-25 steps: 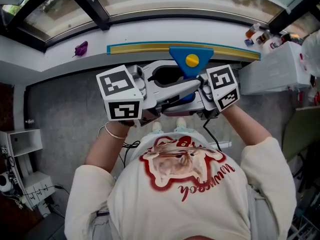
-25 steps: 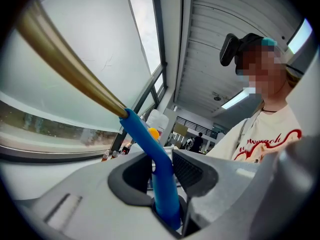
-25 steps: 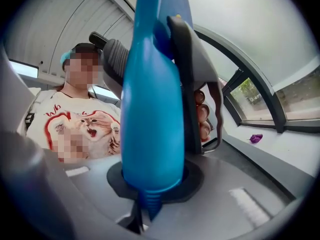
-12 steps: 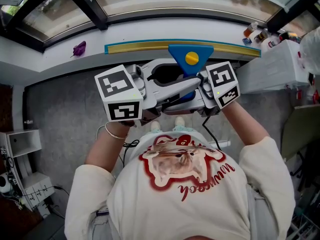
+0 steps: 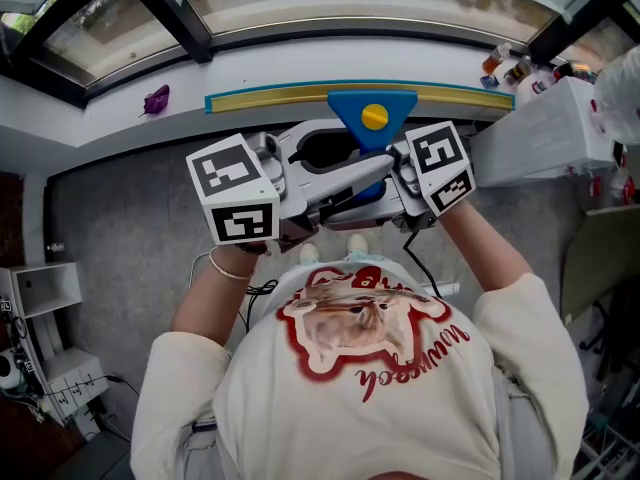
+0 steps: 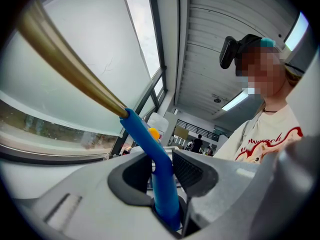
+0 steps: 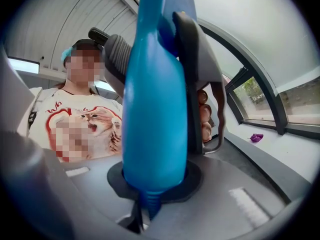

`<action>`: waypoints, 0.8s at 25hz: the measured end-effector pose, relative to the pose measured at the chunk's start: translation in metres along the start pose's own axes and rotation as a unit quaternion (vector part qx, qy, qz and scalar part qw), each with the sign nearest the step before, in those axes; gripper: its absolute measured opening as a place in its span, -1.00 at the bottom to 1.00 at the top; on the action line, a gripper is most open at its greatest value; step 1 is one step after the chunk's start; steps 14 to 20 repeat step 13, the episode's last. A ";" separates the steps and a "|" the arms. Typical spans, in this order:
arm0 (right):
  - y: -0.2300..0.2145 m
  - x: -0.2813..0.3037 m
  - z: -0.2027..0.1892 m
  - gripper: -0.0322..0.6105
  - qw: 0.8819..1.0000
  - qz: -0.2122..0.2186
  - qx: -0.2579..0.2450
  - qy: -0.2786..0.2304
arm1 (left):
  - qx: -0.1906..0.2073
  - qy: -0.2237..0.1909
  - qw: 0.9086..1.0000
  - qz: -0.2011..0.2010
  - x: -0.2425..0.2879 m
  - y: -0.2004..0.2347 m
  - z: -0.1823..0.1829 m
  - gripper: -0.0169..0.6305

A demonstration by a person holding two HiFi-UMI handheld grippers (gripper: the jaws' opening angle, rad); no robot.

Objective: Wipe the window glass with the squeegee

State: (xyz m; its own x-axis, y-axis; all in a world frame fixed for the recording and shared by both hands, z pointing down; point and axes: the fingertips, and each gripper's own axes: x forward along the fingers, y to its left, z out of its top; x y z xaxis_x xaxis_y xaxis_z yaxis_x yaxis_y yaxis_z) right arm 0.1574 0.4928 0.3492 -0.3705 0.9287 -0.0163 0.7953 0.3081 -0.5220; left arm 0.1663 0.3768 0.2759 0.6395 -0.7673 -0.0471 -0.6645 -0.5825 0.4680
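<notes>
Left gripper (image 6: 162,170): jaws pinching the squeegee (image 5: 372,118) by its blue handle, low centre of frame.
Right gripper (image 7: 152,59): clamping the same handle from the opposite side.
Blade (image 5: 290,96): lying level across upper centre, beside the white sill (image 5: 280,63); contact with glass unclear.
Window glass (image 5: 360,3): spanning the top edge.
Technique: likely needing even pressure from both grips, keeping the blade flat and untilted.

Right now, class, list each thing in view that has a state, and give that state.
squeegee: gripped in both claws at once.
left claw: shut on the squeegee.
right claw: shut on the squeegee.
purple scrap: lying loose on the white sill.
</notes>
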 end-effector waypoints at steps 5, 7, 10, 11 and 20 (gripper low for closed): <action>-0.001 0.002 -0.001 -0.74 1.000 0.002 -0.002 0.002 | 0.002 -0.001 1.000 0.004 -0.002 0.000 -0.002 -0.53; -0.004 0.002 -0.001 -0.73 1.000 0.003 -0.001 0.002 | 0.000 -0.001 1.000 0.005 -0.003 0.004 -0.001 -0.53; -0.005 0.002 0.000 -0.74 1.000 0.005 -0.001 0.003 | -0.001 -0.003 1.000 0.007 -0.005 0.005 0.000 -0.53; -0.005 0.003 0.000 -0.74 1.000 0.006 -0.001 0.004 | -0.001 -0.003 1.000 0.007 -0.005 0.004 0.000 -0.53; -0.003 0.006 -0.001 -0.74 1.000 0.006 -0.002 0.004 | -0.001 -0.004 1.000 0.008 -0.007 0.002 -0.001 -0.53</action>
